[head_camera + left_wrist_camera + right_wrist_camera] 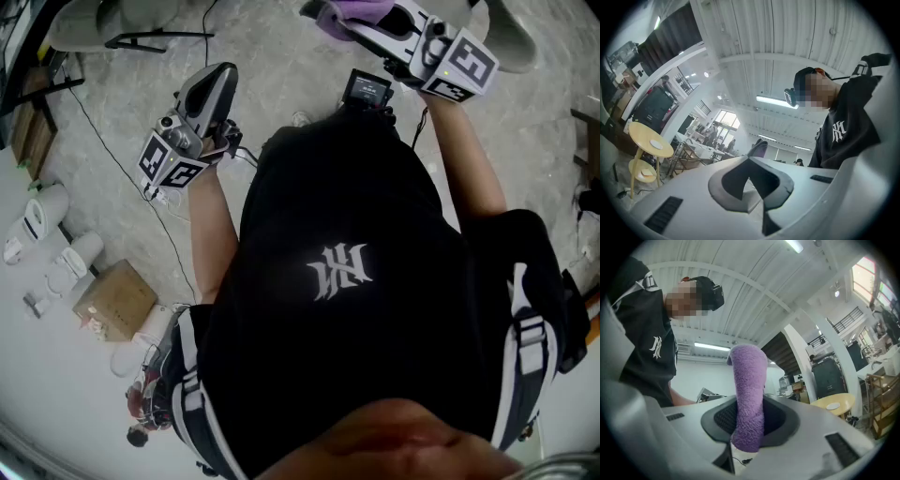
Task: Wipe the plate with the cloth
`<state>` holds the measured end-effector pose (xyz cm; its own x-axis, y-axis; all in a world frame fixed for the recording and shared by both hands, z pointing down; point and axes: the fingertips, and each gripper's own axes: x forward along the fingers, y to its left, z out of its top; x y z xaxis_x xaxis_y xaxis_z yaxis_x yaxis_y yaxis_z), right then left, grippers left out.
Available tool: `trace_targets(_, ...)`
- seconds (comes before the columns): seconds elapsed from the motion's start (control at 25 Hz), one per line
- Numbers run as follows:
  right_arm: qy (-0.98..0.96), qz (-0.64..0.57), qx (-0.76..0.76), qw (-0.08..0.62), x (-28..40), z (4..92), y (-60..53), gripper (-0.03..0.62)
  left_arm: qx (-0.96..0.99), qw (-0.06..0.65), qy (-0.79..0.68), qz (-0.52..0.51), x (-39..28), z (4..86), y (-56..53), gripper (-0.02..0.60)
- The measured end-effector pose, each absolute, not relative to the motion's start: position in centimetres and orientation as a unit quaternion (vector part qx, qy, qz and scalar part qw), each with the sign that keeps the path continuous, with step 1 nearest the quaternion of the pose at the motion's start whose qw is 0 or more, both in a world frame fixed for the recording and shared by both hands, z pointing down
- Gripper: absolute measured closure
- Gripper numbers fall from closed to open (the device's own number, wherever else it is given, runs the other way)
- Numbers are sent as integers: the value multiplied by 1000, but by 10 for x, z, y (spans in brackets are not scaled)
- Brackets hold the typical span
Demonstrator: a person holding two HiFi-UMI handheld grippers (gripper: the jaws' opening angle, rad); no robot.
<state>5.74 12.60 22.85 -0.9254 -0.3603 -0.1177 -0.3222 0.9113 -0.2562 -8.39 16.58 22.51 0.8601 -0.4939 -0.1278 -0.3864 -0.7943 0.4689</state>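
Observation:
My right gripper (330, 17) is raised at the top of the head view and is shut on a purple cloth (354, 9). In the right gripper view the cloth (749, 380) stands up as a thick fold, pinched between the jaws of that gripper (747, 425). My left gripper (221, 75) is held up at the left, shut, with nothing in it. Its dark jaw pads meet in the left gripper view (750, 161). A small white plate (656, 144) lies on a round yellow table (646, 136) far off, and also shows in the right gripper view (832, 405).
The person in a black shirt (356, 272) fills the middle of the head view. On the pale floor lie a cardboard box (114, 300), white devices (42, 220) and a black cable (103, 141). A lower yellow shelf (644, 172) sits under the table top.

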Motion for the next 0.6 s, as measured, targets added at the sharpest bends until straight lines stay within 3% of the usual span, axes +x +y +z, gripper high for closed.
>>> trace_targets(0.6, 976, -122, -143, 111, 54, 216, 129, 488, 935, 221, -248, -120, -81, 228, 163, 580)
